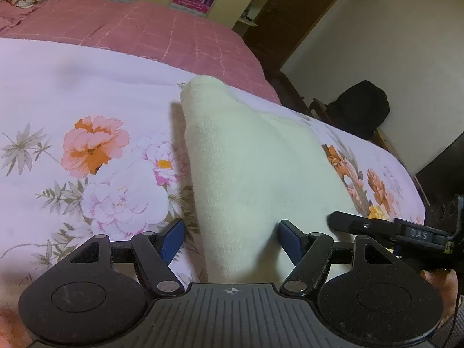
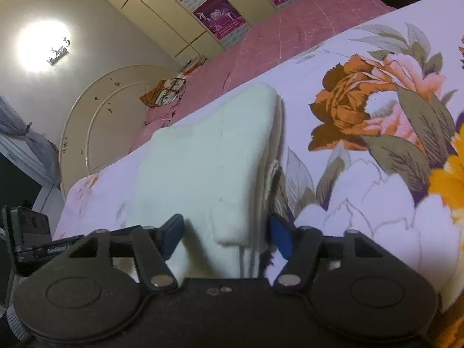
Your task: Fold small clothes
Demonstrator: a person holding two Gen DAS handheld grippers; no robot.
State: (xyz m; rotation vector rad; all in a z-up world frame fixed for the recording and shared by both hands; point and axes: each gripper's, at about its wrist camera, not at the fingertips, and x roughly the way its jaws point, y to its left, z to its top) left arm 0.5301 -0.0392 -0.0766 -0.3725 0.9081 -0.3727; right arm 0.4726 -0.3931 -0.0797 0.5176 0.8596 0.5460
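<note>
I am working both tongs at the near end of the cream garment [image 1: 255, 168], which is lying folded into a long narrow stack on the flowered sheet [image 1: 87, 145] of the bed, its far end reaching toward the pink quilt [image 1: 145, 29].

The left gripper [image 1: 230, 235] is standing spread, its blue pads on either side of the near edge with cloth between them but no squeeze that I can see. The right gripper [image 2: 226, 233] is likewise spread around the same end, where the stacked layers and a ribbed hem [image 2: 272, 174] are showing along its right side.

My worry is the layers. If I am closing on only the top ply, I judge the lower ones will be sliding out and the fold will be opening as I lift. Both tools are also crowding one short edge; the right one is already showing just beside my left, so they could be knocking together. Pulling unevenly would probably be skewing the stack.

The cloth is looking thick, fuzzy and fleece-like, soft with rounded fold edges, so it will likely be compressing under the pads and springing back. The sheet beneath is looking smooth and thin, and may be dragging along with it.
</note>
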